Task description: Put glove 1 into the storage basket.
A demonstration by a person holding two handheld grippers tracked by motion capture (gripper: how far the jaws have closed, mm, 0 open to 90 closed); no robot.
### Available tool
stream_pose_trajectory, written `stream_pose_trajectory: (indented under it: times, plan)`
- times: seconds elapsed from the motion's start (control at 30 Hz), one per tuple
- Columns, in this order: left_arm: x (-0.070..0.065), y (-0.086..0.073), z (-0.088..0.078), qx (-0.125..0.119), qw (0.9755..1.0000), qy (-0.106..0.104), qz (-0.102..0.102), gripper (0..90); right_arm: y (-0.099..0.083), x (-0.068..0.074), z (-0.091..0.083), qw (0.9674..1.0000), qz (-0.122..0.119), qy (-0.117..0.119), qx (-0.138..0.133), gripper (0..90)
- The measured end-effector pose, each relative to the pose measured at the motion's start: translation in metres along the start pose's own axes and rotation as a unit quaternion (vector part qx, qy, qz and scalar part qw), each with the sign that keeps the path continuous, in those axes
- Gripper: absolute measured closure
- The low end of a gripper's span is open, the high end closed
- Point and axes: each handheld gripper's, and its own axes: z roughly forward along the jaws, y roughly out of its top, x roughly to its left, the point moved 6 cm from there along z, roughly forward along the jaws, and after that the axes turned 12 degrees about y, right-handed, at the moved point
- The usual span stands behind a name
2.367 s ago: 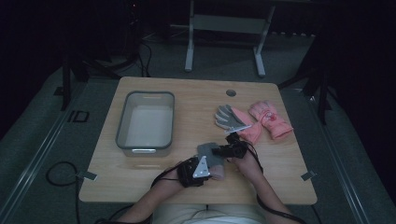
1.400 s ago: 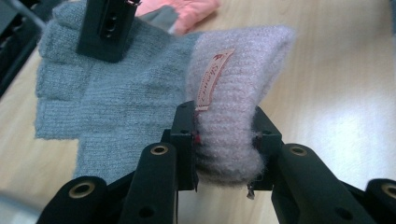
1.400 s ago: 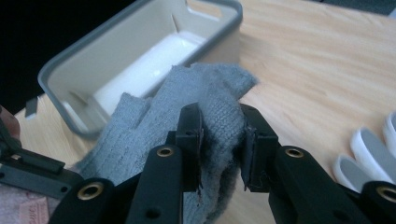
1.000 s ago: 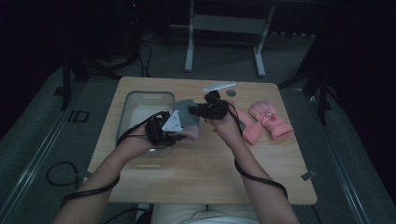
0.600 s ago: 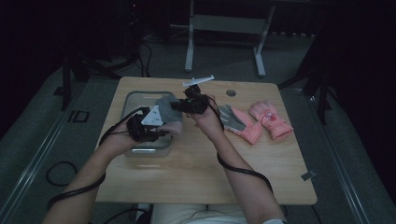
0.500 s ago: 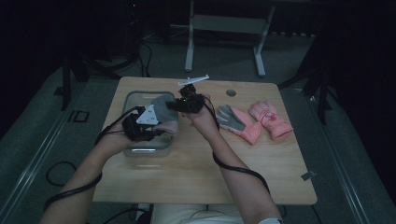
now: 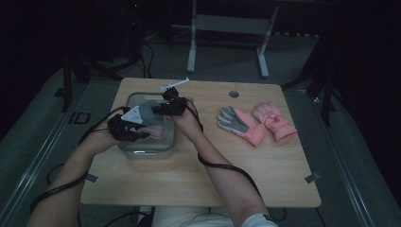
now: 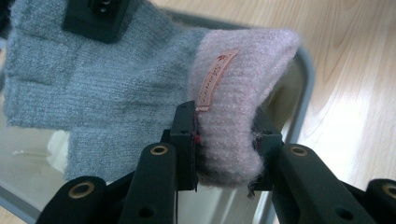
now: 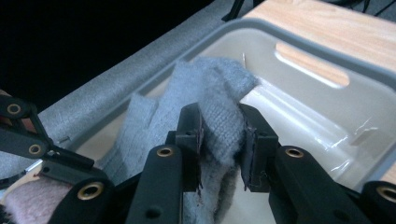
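A knitted glove, grey with a pale pink cuff [image 7: 152,119], hangs stretched between both grippers over the grey bin [image 7: 166,142] at the table's left. My left gripper [image 8: 225,142] is shut on the pink cuff [image 8: 233,116], which bears a small sewn label. My right gripper [image 9: 221,137] is shut on the grey finger end [image 9: 219,112]. In the high view the left gripper [image 7: 137,130] sits at the bin's near left and the right gripper [image 7: 166,108] over its far side. The bin's pale inside [image 9: 303,121] lies below the glove.
Two pink ski gloves [image 7: 255,124] with grey palms lie on the wooden table [image 7: 213,175] to the right of the bin. A small round hole [image 7: 233,94] marks the tabletop's far side. Cables trail from both grippers off the table's near edge.
Both hands have carried the knitted glove from the table's near middle leftward and lower, and it now hangs over the bin. Both grips have stayed closed on it.
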Motion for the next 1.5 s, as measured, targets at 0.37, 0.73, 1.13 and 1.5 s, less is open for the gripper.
stream_pose_trajectory:
  times: [0.37,0.73,1.13,1.5]
  plan:
    - [0.007,-0.009,0.036,0.055,0.9981,-0.016,0.021,68.8,-0.017,-0.029,0.027,0.9986,0.037,-0.024,0.031,71.5]
    - [0.008,-0.012,0.069,0.104,0.993,-0.045,0.034,68.4,-0.024,-0.038,0.034,0.9967,0.027,-0.046,0.061,66.3]
    - [0.01,-0.01,0.067,0.106,0.9937,-0.034,0.013,44.1,-0.028,-0.038,-0.003,0.9991,0.018,-0.026,0.029,61.6]
    - [0.011,0.015,0.034,0.009,0.9964,-0.007,-0.084,13.5,-0.029,-0.014,-0.064,0.9994,-0.032,-0.009,-0.011,61.0]
